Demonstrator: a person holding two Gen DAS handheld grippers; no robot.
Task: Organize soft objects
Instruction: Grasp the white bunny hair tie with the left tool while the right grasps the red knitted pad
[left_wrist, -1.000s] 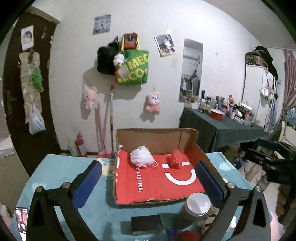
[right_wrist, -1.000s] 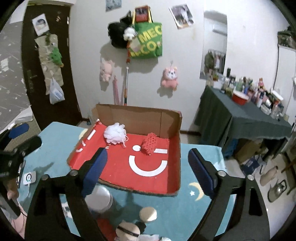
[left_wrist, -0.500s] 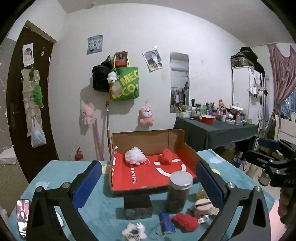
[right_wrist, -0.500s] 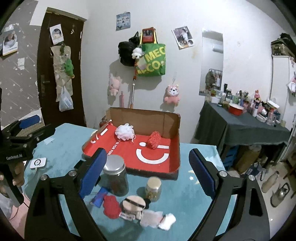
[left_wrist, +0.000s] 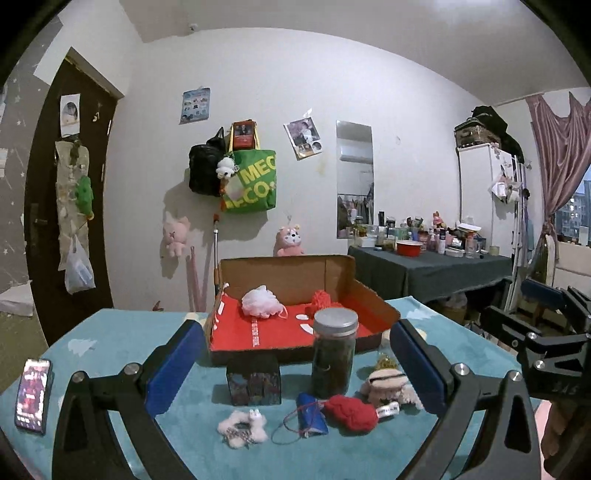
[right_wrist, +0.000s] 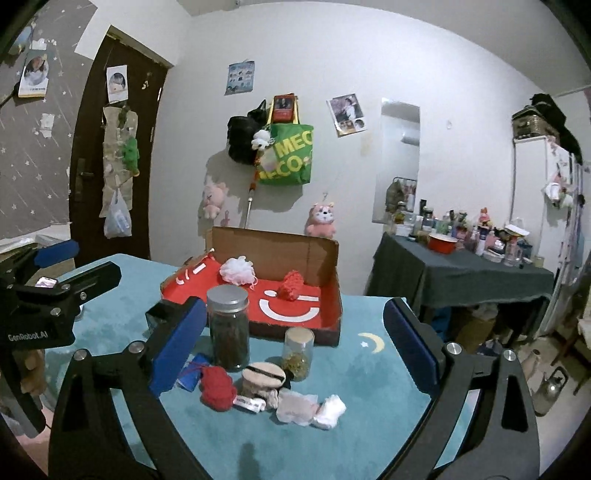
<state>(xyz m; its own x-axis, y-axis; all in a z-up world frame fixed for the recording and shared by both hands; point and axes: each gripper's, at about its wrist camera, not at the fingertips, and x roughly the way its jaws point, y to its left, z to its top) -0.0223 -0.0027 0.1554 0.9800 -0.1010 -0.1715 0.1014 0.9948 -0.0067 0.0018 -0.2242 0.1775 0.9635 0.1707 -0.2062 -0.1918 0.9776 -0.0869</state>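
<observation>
Lying on teal cloth: fuzzy red knit piece, round beige plush, white fluffy scrunchie.
Tray: red-lined cardboard box holding white mesh puff, red knit ball.
Obstacles: lidded glass jar, dark cube.
Left gripper: wide open, empty.
Right gripper: jaws opening, gripping nothing.

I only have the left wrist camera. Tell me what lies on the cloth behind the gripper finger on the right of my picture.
Observer: Two pale soft pieces lie there, right next to the beige plush.
Operator: Report what stands behind the big jar.
Observer: A small cork-lidded jar with yellowish contents stands there, in front of the cardboard box.
Operator: Give me the right gripper's state.
Observer: The right gripper has its jaws opening, and its pads touch nothing.
</observation>
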